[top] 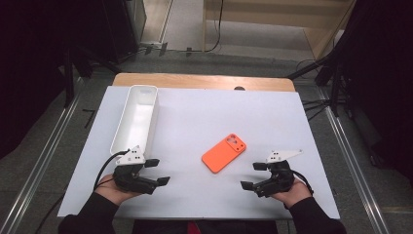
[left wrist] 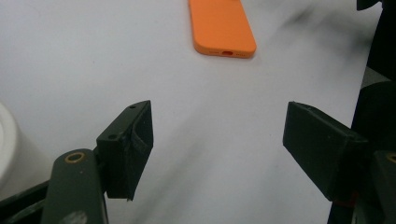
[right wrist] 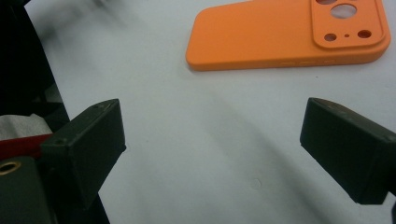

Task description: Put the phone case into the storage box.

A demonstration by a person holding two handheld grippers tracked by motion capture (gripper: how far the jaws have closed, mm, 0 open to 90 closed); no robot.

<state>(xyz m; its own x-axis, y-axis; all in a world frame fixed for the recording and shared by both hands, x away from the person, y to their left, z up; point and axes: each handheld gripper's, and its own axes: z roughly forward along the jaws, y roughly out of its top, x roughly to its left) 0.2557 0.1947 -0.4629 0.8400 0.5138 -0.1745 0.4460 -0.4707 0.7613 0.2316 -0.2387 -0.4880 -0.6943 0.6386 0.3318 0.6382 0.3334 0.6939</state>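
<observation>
An orange phone case (top: 224,153) lies flat on the white table, camera cut-outs facing up, right of centre. My left gripper (top: 159,171) rests near the front edge at the left, pointing right, jaws open and empty. My right gripper (top: 251,175) rests at the front right, pointing left, jaws also open and empty. The case sits between the two grippers and slightly beyond them, touching neither. In the left gripper view the case (left wrist: 222,25) lies ahead of the open jaws (left wrist: 219,140). In the right gripper view the case (right wrist: 285,35) lies just past the open jaws (right wrist: 212,140).
A long white tray (top: 146,90) stands along the left side of the table, just beyond my left gripper; its rounded corner (left wrist: 7,140) shows in the left gripper view. The white table cover (top: 204,112) ends at a wooden strip (top: 204,80) at the back. Dark stands flank the table.
</observation>
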